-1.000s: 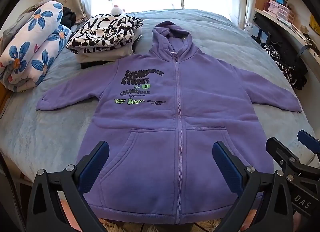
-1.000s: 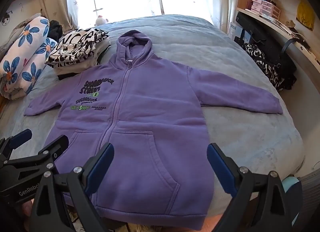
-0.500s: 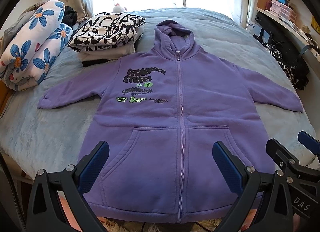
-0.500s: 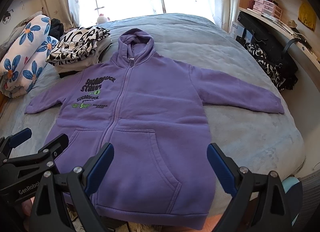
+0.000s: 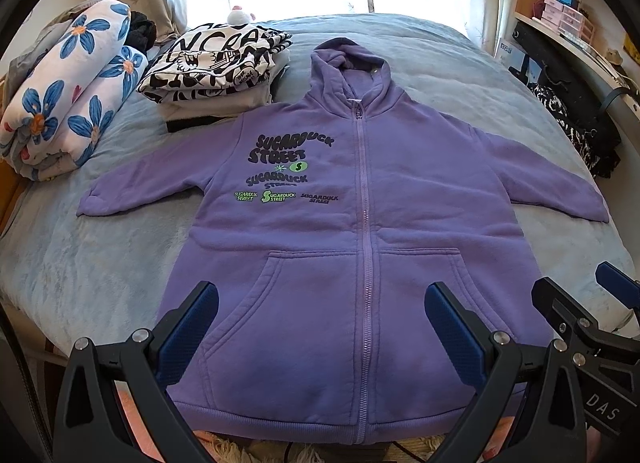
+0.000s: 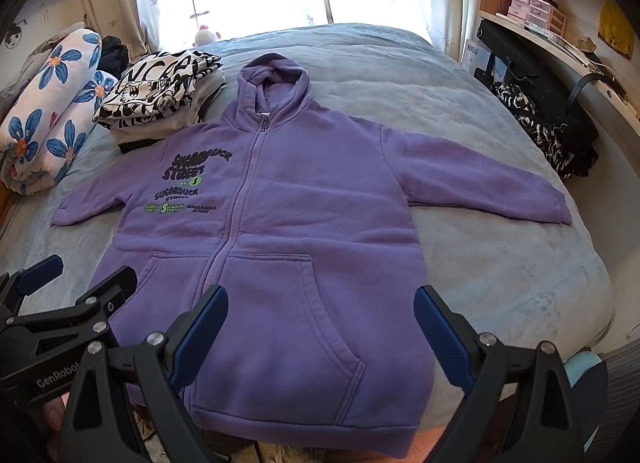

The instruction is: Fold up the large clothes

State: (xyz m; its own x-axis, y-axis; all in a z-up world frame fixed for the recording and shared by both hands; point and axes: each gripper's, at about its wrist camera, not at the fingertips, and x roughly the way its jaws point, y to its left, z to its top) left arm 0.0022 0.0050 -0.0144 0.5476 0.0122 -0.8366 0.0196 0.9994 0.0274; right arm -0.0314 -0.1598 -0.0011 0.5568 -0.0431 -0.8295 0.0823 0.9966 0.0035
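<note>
The purple zip hoodie (image 5: 360,247) is spread flat, front up, on the bed (image 5: 80,263), its long axis running from the hem at the near edge to the hood toward the far edge, sleeves out sideways. Both sets of fingers are held wide apart above the hem, empty and touching nothing: left gripper (image 5: 320,327) over the left pocket, right gripper (image 6: 320,331) over the right pocket.

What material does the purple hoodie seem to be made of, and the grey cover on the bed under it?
The purple hoodie looks like thick cotton-type fleece: matte, slightly fuzzy, with soft rounded creases and ribbed knit at the hem. Its printed letters look flat, probably screen print. The grey bed cover seems a plush, velvety fabric: short nap with light and dark patches where the pile lies differently. The exact fibres cannot be told.
</note>
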